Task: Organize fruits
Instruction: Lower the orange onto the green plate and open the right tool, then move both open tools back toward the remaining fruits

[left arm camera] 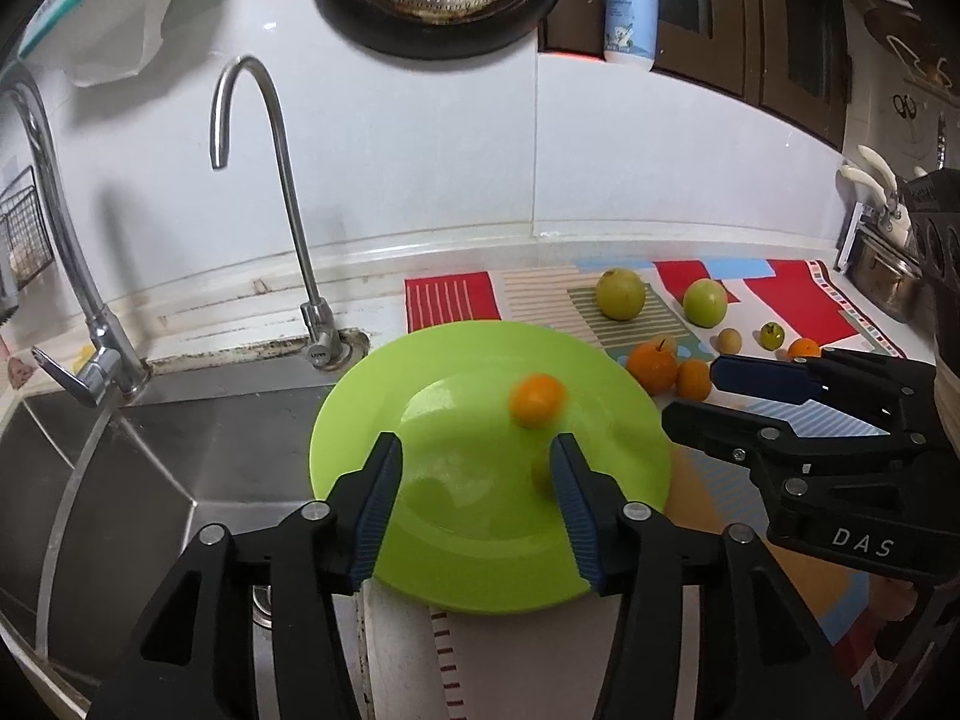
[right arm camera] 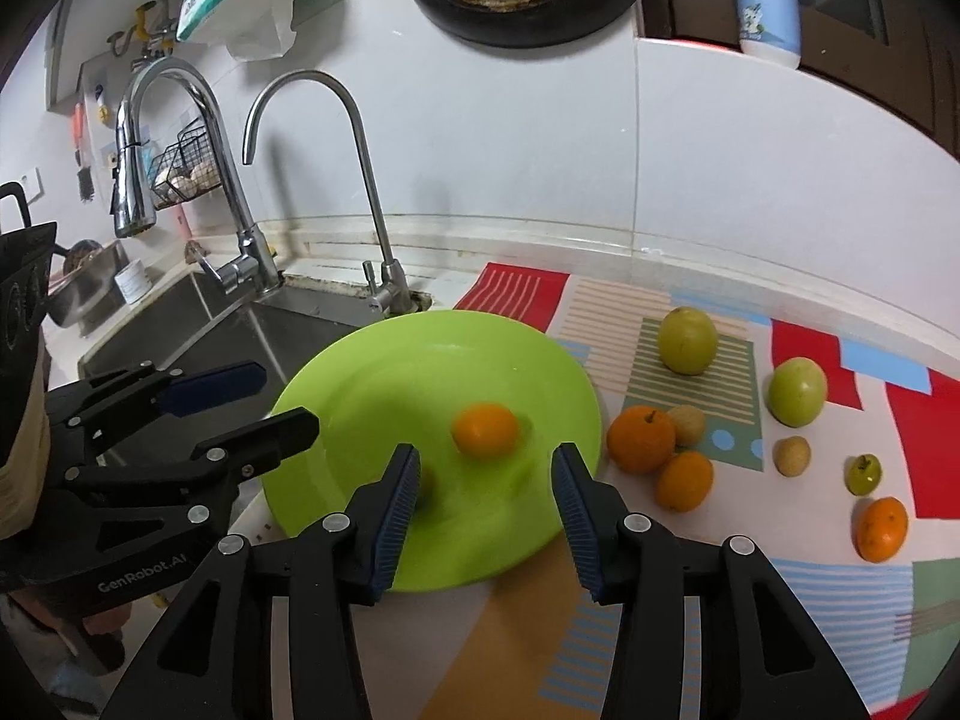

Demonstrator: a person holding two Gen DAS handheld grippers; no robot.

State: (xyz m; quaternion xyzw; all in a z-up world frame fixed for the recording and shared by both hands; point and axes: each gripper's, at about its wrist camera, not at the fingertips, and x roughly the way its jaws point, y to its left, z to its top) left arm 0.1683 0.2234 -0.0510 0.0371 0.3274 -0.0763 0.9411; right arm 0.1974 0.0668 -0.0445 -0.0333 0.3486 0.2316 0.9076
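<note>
Right gripper hovers over the near rim of the green plate, fingers spread wide with nothing between them. Left gripper sits above the same plate at its 6 o'clock edge, fingers likewise wide and empty. One small orange, motion-blurred, lies on the plate just right of centre. Remaining fruit rests on the patterned mat at the plate's 3 o'clock: a large orange touching a smaller orange, two green apples farther back. Behind the plate, at 11 o'clock, stands the faucet beside the sink.
</note>
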